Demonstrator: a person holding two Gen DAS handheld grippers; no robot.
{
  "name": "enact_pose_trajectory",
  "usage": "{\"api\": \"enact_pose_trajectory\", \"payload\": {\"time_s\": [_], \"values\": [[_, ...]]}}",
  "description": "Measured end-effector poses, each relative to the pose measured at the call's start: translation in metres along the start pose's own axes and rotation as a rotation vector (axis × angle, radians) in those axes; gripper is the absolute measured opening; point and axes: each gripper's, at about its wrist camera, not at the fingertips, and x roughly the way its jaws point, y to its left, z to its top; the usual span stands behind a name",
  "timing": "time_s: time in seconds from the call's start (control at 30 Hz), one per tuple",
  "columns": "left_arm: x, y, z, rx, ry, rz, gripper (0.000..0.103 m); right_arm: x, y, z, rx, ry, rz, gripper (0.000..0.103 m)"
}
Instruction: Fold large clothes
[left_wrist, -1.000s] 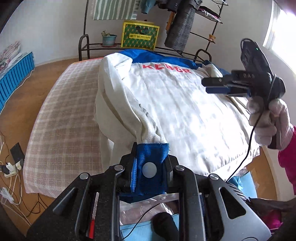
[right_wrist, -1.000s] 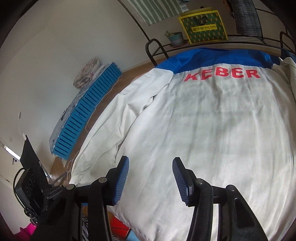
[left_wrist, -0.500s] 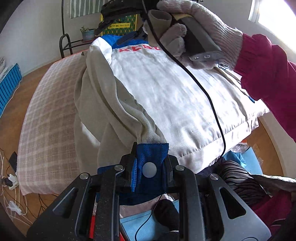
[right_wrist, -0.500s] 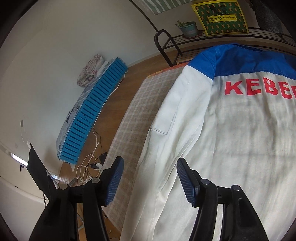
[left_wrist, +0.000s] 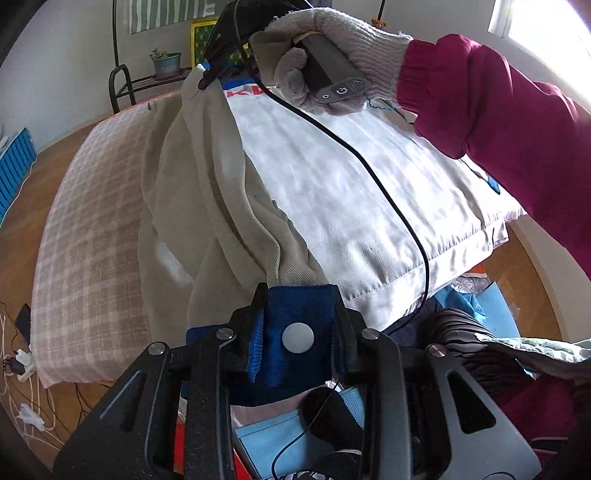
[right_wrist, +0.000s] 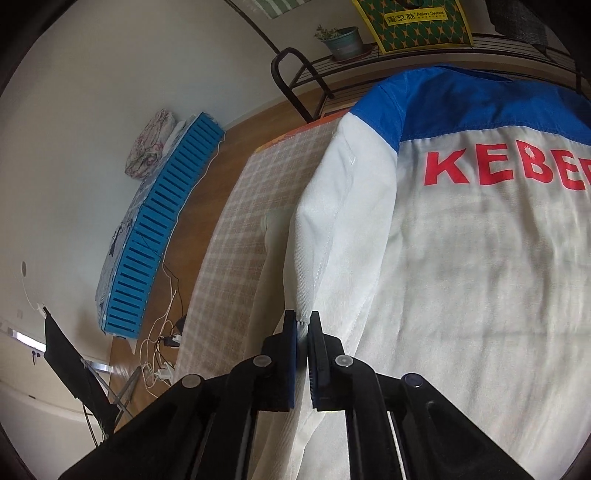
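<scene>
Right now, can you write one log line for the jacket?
left gripper: opening, blue cuff between jaws | right gripper: shut on sleeve | jacket: flat on bed

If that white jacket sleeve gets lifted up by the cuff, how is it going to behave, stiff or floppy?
Probably floppy: the sleeve already drapes in deep soft folds down to the blue cuff between the opening left gripper jaws. Likely light, since the right gripper bunches the fabric with a small pinch. It may sag between both grips.

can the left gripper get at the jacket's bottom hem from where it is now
Probably yes: the left gripper sits right beside the hem with nothing between, but the blue cuff is between its opening jaws, so it must release that first.
</scene>
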Motion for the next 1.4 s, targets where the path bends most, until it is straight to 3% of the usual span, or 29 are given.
{"api": "enact_pose_trajectory", "payload": {"time_s": [0.07,0.1,0.13,0.17,0.2,0.23,0.27,0.3,0.43,0.67,0.7,0.77,0.83,0.9,1.03,1.1,1.3,1.4], "values": [[-0.011,0.000,-0.002,-0.028,-0.015,-0.052,0.039,-0.019,-0.026,-0.007,0.035,-0.036,0.037,0.003],[-0.018,0.002,-0.003,-0.045,-0.027,-0.075,0.041,-0.023,-0.038,-0.010,0.037,-0.037,0.014,0.003],[-0.026,0.005,-0.004,-0.065,-0.044,-0.090,0.050,-0.024,-0.047,-0.015,0.013,-0.023,-0.041,0.004],[-0.033,0.010,-0.005,-0.093,-0.067,-0.092,0.058,-0.023,-0.055,-0.020,-0.023,0.005,-0.121,0.012],[-0.039,0.017,-0.007,-0.128,-0.086,-0.085,0.059,-0.019,-0.063,-0.026,-0.049,0.046,-0.223,0.018],[-0.042,0.025,-0.010,-0.166,-0.095,-0.076,0.059,-0.017,-0.070,-0.031,-0.060,0.081,-0.298,0.031],[-0.043,0.035,-0.012,-0.205,-0.096,-0.068,0.059,-0.017,-0.076,-0.034,-0.065,0.100,-0.337,0.031],[-0.041,0.044,-0.016,-0.247,-0.093,-0.062,0.059,-0.021,-0.081,-0.038,-0.059,0.103,-0.335,0.032],[-0.017,0.075,-0.033,-0.421,-0.045,-0.108,0.059,-0.045,-0.083,-0.059,-0.008,0.085,-0.192,0.041],[0.037,0.091,-0.046,-0.551,0.055,-0.180,0.059,-0.048,-0.059,-0.134,-0.094,0.187,-0.098,0.041],[0.042,0.093,-0.047,-0.574,0.058,-0.208,0.057,-0.044,-0.058,-0.143,-0.097,0.201,-0.093,0.041],[0.051,0.096,-0.047,-0.607,0.065,-0.244,0.033,-0.037,-0.051,-0.152,-0.113,0.222,-0.110,0.040],[0.054,0.095,-0.047,-0.631,0.053,-0.261,0.018,-0.037,-0.038,-0.154,-0.183,0.198,-0.196,0.040],[0.051,0.091,-0.045,-0.619,0.019,-0.259,0.007,-0.044,-0.020,-0.146,-0.262,0.152,-0.222,0.040],[0.041,0.084,-0.044,-0.605,-0.038,-0.250,0.003,-0.061,0.027,-0.123,-0.326,0.085,-0.169,0.042],[0.038,0.084,-0.043,-0.611,-0.055,-0.249,0.003,-0.052,0.052,-0.111,-0.358,0.088,-0.160,0.052],[0.032,0.079,-0.041,-0.592,-0.078,-0.228,0.002,0.011,0.108,-0.075,-0.451,0.110,-0.253,0.053],[0.032,0.076,-0.042,-0.579,-0.078,-0.216,0.002,0.050,0.119,-0.057,-0.471,0.127,-0.350,0.053]]}}
